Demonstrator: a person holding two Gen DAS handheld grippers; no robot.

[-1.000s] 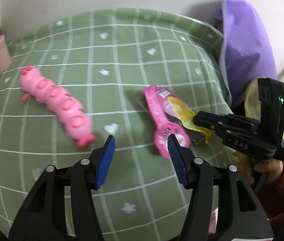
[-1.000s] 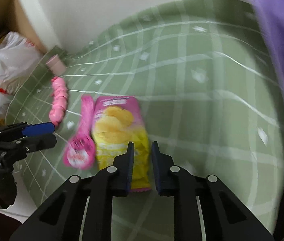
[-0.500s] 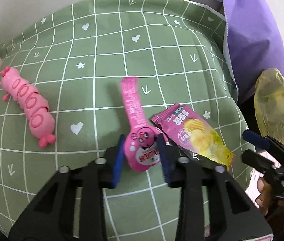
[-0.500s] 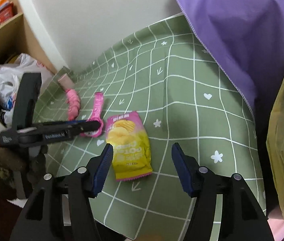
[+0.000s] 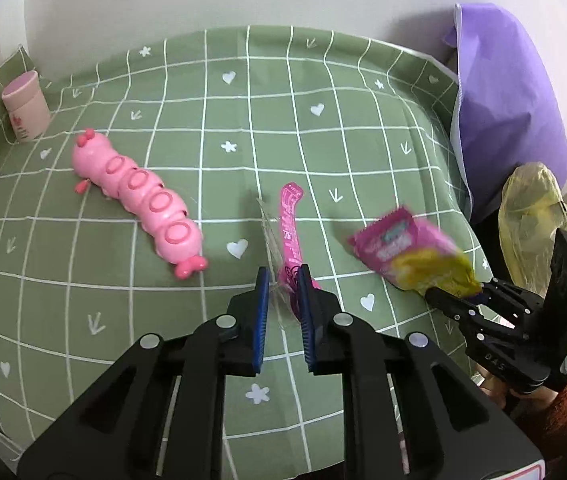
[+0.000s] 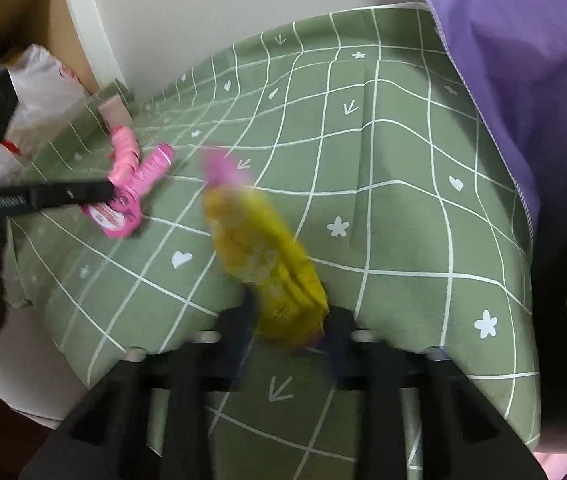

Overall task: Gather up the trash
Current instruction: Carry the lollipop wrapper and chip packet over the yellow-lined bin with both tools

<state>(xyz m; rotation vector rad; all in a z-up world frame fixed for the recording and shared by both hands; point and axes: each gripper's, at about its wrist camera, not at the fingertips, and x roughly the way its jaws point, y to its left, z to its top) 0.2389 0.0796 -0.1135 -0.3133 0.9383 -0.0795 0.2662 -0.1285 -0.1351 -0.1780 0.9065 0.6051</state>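
My left gripper is shut on the round end of a pink blister-pack wrapper, which stands on edge above the green checked cloth. The wrapper also shows in the right wrist view, held by the left gripper's fingers. My right gripper is shut on the yellow end of a pink-and-yellow chip bag, lifted off the cloth and blurred. The chip bag and the right gripper also show in the left wrist view.
A pink caterpillar toy lies left of centre. A pink tub stands at the far left corner. A purple pillow is at the right edge, a yellow plastic bag hangs beyond it. White bags sit on a shelf.
My left gripper closed on the pink wrapper and tipped it up. My right gripper, open half a second ago, closed on the chip bag and lifted it toward the right.
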